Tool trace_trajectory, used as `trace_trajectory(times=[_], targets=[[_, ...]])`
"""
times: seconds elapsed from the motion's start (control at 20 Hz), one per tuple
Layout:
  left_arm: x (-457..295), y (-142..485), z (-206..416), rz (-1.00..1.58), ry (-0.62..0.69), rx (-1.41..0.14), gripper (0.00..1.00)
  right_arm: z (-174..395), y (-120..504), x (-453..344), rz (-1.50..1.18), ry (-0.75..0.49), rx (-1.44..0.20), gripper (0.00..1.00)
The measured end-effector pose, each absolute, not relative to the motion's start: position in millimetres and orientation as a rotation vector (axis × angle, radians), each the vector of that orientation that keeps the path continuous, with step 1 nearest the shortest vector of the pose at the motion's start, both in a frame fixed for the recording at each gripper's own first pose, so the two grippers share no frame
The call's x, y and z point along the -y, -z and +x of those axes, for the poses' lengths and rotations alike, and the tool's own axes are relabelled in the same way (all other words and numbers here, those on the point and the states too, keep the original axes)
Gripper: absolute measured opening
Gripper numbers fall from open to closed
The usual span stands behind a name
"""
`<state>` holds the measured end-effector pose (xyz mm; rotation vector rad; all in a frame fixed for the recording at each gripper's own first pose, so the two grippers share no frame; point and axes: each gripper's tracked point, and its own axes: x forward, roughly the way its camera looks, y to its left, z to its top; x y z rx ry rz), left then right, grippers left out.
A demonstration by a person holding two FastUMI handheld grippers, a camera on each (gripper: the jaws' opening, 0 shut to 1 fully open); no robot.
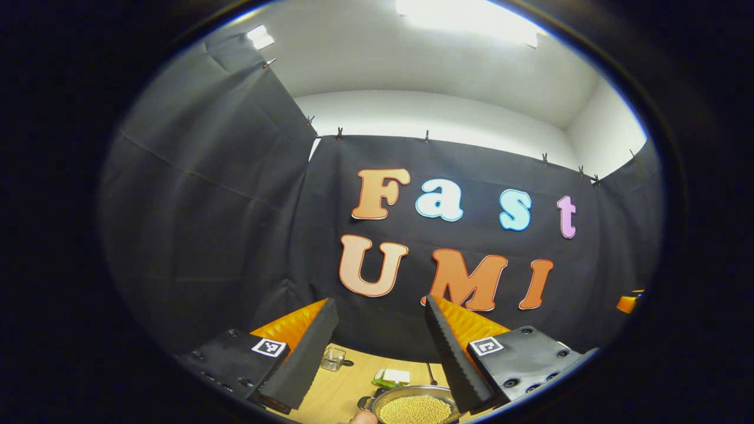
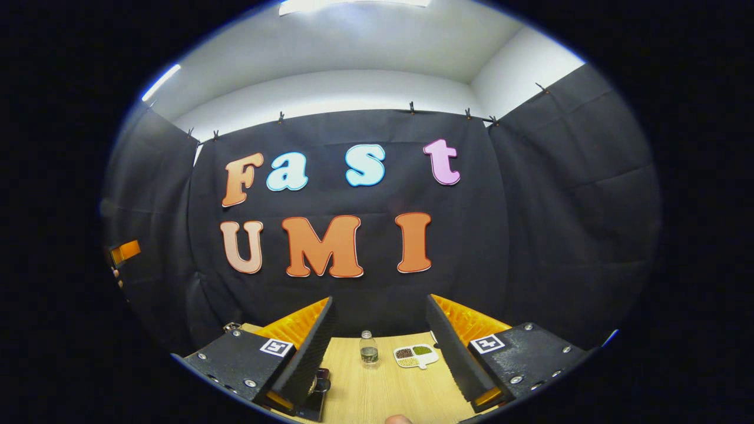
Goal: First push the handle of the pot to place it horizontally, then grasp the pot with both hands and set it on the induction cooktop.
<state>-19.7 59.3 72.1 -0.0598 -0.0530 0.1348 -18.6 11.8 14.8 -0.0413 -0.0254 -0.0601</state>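
In the left gripper view, the left gripper [image 1: 380, 347] is raised above the table [image 1: 330, 394] with its jaws wide apart and empty. The pot [image 1: 412, 405], filled with small yellow grains, sits low between them near a small glass jar [image 1: 333, 357]. In the right gripper view, the right gripper [image 2: 380, 347] also has its jaws spread and empty, facing a small bottle [image 2: 369, 348] and a divided dish [image 2: 416, 355] farther back.

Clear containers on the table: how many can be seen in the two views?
2: a small glass jar by the left gripper's left finger, and a bottle standing between the right gripper's fingers. Others may be hidden.
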Motion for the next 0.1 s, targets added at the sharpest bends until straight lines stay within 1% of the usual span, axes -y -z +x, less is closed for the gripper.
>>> trace_trajectory(times=[0.1], targets=[[-45.7,-71.7,-19.4,-0.060,-0.106,0.041,0.96,-19.3,-7.9,-12.6,-0.042,0.052,0.009,0.94]])
